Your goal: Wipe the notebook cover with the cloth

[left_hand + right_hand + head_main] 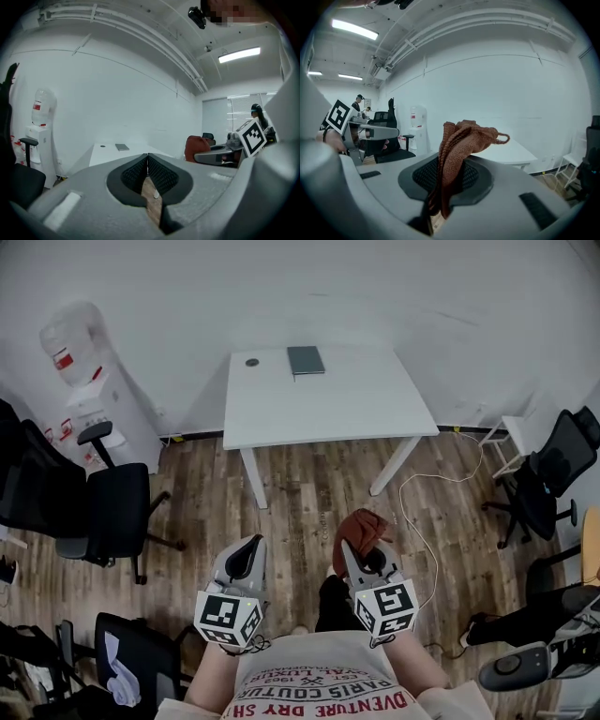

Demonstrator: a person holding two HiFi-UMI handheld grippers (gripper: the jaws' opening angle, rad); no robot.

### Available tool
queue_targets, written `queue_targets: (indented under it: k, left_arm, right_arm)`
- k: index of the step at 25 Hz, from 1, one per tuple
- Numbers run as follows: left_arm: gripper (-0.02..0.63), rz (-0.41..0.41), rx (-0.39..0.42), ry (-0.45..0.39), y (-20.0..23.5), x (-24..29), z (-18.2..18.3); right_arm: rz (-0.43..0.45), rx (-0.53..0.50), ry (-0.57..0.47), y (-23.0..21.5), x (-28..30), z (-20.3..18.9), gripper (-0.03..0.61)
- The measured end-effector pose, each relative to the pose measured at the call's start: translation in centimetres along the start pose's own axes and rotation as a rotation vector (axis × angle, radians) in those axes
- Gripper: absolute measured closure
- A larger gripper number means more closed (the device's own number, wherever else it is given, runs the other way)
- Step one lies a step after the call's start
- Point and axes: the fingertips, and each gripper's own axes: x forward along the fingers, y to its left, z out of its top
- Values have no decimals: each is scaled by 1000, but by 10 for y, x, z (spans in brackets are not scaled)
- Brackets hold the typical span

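A dark grey notebook lies at the far edge of a white table, well ahead of both grippers; it also shows small in the left gripper view as the notebook. My right gripper is shut on a rust-brown knitted cloth, which stands bunched up between the jaws as the cloth. My left gripper is shut with nothing in it, its jaws meeting at the tips. Both grippers hover over the wood floor, short of the table.
A small dark round object sits on the table left of the notebook. A water dispenser stands at the left wall. Black office chairs stand left, more chairs right. A white cable trails over the floor.
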Motion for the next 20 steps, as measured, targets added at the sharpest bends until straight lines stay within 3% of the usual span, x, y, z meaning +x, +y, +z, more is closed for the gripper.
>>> queue_targets:
  k: [8, 20]
  left_arm:
    - [603, 95, -8, 3, 38, 93, 14]
    - [603, 161, -1, -9, 68, 293, 55]
  right_arm:
    - [96, -7, 3, -62, 97, 20, 505]
    - [132, -16, -4, -229, 239, 67, 503]
